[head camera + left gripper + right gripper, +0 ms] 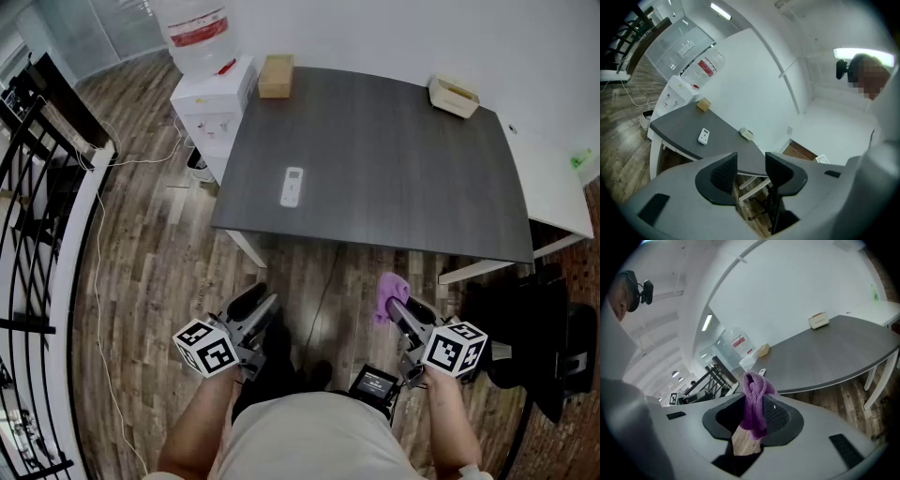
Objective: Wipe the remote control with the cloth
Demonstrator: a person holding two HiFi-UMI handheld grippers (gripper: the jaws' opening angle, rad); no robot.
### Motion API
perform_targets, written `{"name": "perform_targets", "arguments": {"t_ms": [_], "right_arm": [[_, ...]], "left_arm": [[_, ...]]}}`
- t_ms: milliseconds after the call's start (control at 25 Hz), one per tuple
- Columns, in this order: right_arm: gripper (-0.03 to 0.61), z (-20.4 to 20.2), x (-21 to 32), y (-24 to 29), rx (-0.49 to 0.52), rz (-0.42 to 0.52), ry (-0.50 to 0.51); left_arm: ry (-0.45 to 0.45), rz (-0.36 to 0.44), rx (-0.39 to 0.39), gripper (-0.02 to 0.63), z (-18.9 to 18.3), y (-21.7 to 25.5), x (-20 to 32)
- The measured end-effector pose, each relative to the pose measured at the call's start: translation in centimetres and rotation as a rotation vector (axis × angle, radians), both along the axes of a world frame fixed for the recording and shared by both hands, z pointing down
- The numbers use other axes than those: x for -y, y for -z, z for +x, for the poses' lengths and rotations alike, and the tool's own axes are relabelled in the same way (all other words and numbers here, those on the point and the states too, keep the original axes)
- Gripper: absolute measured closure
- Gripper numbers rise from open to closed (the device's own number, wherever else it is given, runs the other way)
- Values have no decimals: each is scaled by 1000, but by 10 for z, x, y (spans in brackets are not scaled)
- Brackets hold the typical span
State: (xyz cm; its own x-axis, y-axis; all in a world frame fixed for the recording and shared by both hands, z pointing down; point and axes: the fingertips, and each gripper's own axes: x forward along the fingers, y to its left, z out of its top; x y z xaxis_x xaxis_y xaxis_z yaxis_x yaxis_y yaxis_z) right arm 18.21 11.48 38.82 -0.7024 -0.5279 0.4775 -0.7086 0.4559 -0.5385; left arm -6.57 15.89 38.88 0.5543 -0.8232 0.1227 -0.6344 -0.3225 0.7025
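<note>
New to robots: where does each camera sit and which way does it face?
Head view: on the head, looking down at arms, left tongs, right tongs.
Left gripper view: along the open, empty left tongs.
Right gripper view: along the right tongs, shut on the cloth.
All face the table and show the remote control.

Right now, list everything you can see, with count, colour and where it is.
table: one, dark grey, centre
remote control: one, white, on the table's near left part
cardboard box: one, brown, table's far left corner
container: one, cream, table's far right corner
water dispenser: one, white, left of the table
railing: one, black, far left
chair: one, black, lower right
cloth: one, purple, clamped in the right gripper
left gripper: one, grey, jaws apart, empty
right gripper: one, grey, shut on the cloth
</note>
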Motion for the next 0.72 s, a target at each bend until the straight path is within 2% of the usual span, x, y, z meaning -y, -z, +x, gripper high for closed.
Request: {"name": "perform_targets", "arguments": {"t_ms": [200, 320, 480, 720], "right_arm": [[472, -53, 63, -14, -46, 12, 21], [472, -81, 105, -22, -128, 26, 34], [472, -113, 163, -37, -320, 88, 97], [472, -169, 233, -68, -627, 220, 270]], "left_arm": [[-34, 13, 59, 442, -40, -19, 71], [-94, -9, 119, 433, -56, -37, 113], [-205, -30, 235, 403, -60, -63, 160], [-319, -126, 485, 391, -57, -128, 201]]}}
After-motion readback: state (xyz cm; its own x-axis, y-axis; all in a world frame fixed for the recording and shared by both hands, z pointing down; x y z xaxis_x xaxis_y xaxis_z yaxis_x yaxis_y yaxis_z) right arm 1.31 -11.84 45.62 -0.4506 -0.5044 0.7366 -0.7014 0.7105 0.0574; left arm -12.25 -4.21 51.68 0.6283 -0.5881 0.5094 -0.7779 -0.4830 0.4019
